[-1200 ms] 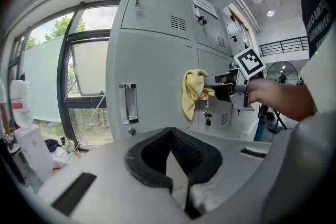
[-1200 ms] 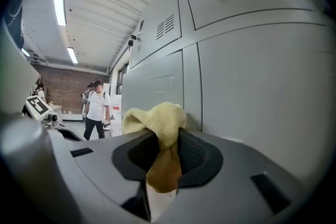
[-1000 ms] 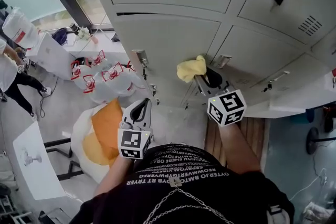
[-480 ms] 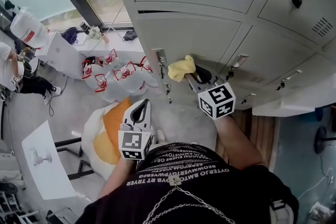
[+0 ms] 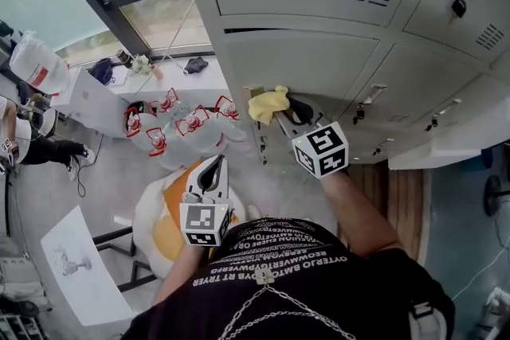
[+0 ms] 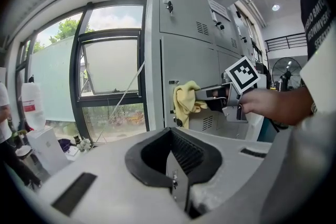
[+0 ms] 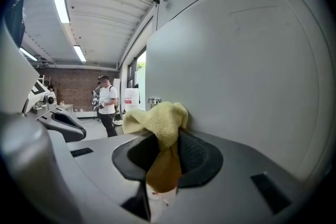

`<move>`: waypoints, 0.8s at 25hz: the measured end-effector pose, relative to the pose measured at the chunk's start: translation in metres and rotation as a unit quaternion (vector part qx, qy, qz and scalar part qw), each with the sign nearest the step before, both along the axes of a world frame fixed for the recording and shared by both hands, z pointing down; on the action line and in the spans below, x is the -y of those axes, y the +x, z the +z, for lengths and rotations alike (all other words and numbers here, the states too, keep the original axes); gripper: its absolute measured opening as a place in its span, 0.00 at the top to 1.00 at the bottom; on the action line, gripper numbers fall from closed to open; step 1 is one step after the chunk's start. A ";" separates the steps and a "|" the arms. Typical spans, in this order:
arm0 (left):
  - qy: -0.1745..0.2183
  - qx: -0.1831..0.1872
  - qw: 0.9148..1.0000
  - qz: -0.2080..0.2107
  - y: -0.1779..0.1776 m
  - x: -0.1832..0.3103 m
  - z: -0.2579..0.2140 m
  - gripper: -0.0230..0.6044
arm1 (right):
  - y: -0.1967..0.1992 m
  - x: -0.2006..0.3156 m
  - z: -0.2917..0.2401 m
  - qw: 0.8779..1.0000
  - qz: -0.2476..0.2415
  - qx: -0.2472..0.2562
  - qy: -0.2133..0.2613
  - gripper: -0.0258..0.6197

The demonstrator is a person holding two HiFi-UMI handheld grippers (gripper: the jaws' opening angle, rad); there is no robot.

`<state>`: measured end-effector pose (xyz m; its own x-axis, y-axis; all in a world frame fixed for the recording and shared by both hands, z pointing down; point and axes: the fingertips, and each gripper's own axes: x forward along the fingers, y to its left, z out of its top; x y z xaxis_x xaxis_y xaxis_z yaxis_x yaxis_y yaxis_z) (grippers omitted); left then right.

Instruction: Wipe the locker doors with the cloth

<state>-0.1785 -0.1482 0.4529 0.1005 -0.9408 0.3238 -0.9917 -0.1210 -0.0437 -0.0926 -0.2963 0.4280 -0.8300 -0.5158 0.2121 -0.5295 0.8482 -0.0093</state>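
Grey metal lockers stand in a bank beside a tall dark-framed window (image 5: 151, 8), and my right claw (image 5: 280, 114) is pinching the yellow terry cloth (image 5: 268, 103) against the pale grey locker door (image 5: 319, 60) in the middle row, close to that door's left edge. In the right gripper view the claw's pads are pressed onto a narrow tail of the cloth, while the rest bunches up loose above the tips, against the panel. My left claw (image 5: 211, 171) hangs low by my waist, well apart from the lockers, pressed together on nothing. I judge the hold is the weak spot: with so little fabric pinched, a hard rub could drag the cloth out of the pads and drop it to the floor. The small metal latch (image 5: 256, 91) just beside the wad could also snag a loose fold. If the bunch rolls aside, the bare claw tips might scrape the paint.
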 end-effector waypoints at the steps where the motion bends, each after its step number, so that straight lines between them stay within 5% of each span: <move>1: 0.000 0.000 1.000 0.007 -0.002 0.003 0.001 0.95 | 0.001 0.001 0.000 1.000 0.006 -0.001 0.002 0.82; 20: 0.008 -0.005 0.993 0.118 0.024 0.039 -0.001 0.95 | 0.105 0.037 0.016 0.987 0.160 -0.019 -0.005 0.80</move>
<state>-0.1546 -0.1869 0.4519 0.3221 -0.8957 0.3065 -0.9363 -0.3493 -0.0370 0.0125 -0.3337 0.4442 -0.6162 -0.7479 0.2468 -0.7704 0.6375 0.0082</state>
